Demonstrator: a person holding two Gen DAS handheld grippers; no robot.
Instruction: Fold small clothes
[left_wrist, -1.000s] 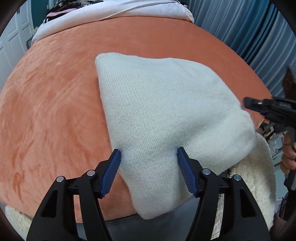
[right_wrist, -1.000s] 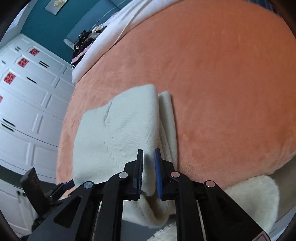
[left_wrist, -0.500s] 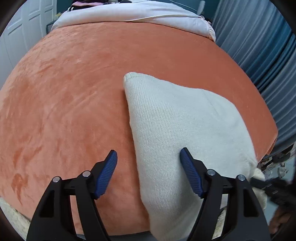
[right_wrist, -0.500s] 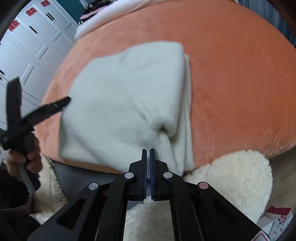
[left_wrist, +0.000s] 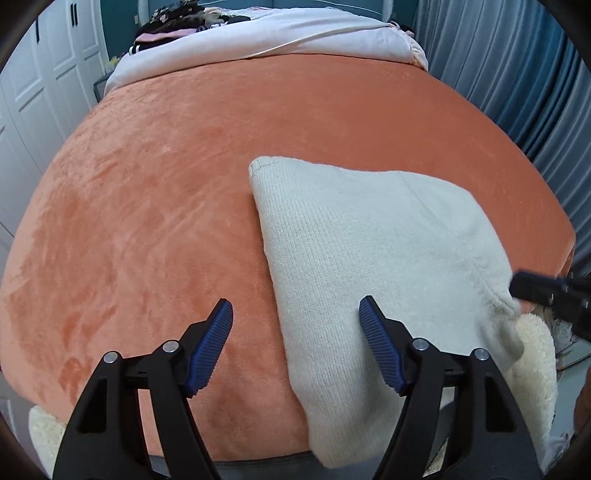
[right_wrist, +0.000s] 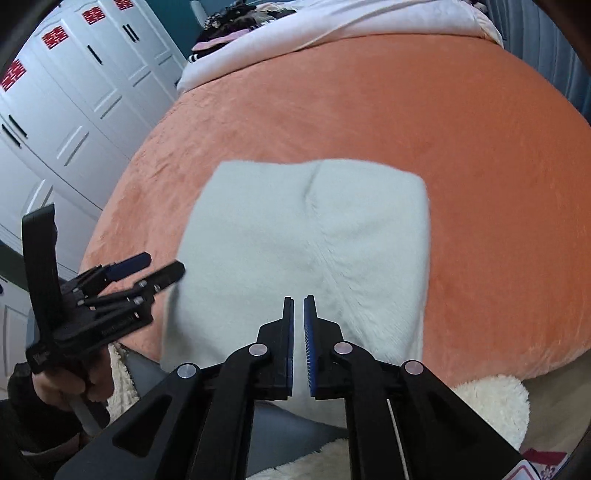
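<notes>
Orange bedspread (left_wrist: 184, 192) bearing the cream knit garment (left_wrist: 369, 258), folded into a rough rectangle at the near edge, its near end hanging over the side; long axis runs away from the viewer. Left gripper (left_wrist: 295, 332), jaws spread wide, straddles the garment's left border. Right gripper (right_wrist: 299, 325), jaws nearly closed with a narrow gap, grasping nothing, lies over the near hem. Surface fuzzy, ribbed, one lengthwise crease.

Folded knit garment (left_wrist: 373, 258) on bed blanket (left_wrist: 155, 221) near its front edge, pillows (left_wrist: 280, 40) behind, fluffy rug (right_wrist: 491, 406) below.
</notes>
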